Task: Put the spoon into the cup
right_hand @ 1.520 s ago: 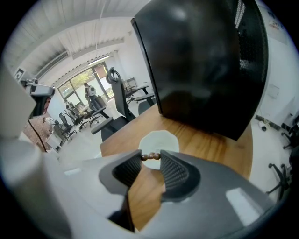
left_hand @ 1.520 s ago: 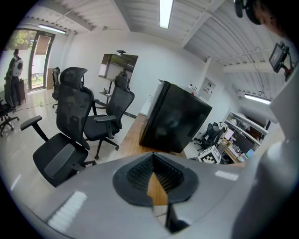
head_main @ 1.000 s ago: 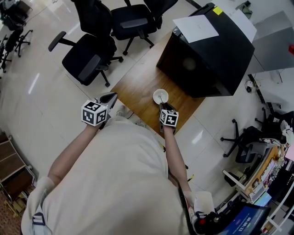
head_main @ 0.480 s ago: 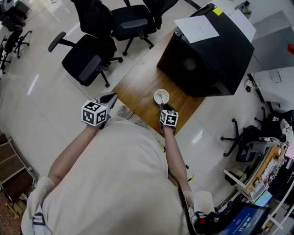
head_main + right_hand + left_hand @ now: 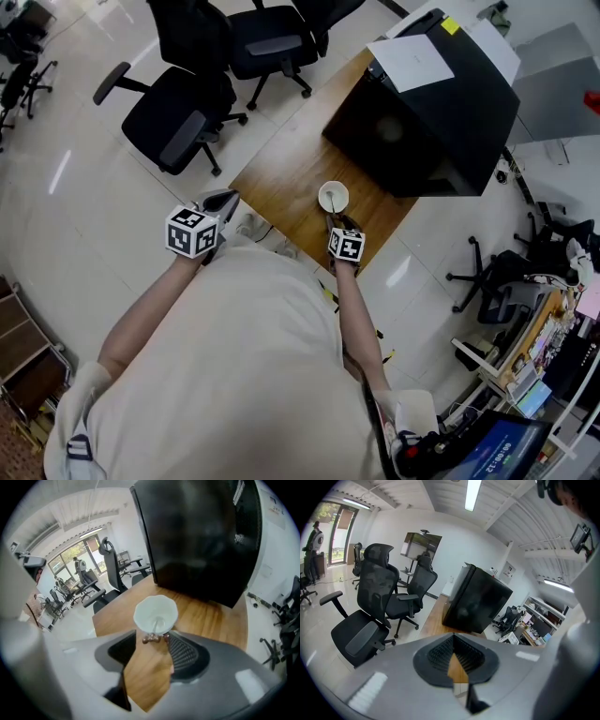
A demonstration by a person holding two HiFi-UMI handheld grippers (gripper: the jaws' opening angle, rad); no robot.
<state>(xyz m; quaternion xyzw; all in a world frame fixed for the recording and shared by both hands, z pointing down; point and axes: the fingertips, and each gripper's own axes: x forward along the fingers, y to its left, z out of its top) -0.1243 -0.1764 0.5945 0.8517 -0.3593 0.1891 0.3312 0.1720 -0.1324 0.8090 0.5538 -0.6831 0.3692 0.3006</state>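
A white cup point(image 5: 333, 198) point(image 5: 155, 615) stands on the wooden table point(image 5: 281, 178) near its front edge. The spoon point(image 5: 156, 624) lies in the cup, white bowl down inside, its brown handle end leaning over the near rim. My right gripper point(image 5: 336, 221) point(image 5: 157, 638) points down at the cup from just in front. Its jaws are opening, and the spoon's handle end sits between the tips with the pads apart from it. My left gripper point(image 5: 220, 200) point(image 5: 453, 637) hovers at the table's left corner, shut and empty.
A large black box point(image 5: 431, 103) with a white sheet on top fills the table's far end, just behind the cup. Black office chairs point(image 5: 178, 112) stand on the pale floor to the left. More chairs and cluttered desks are at the right.
The head view has shifted slightly. Both hands and the cup keep their places; no movement of the cup or spoon shows in this view.
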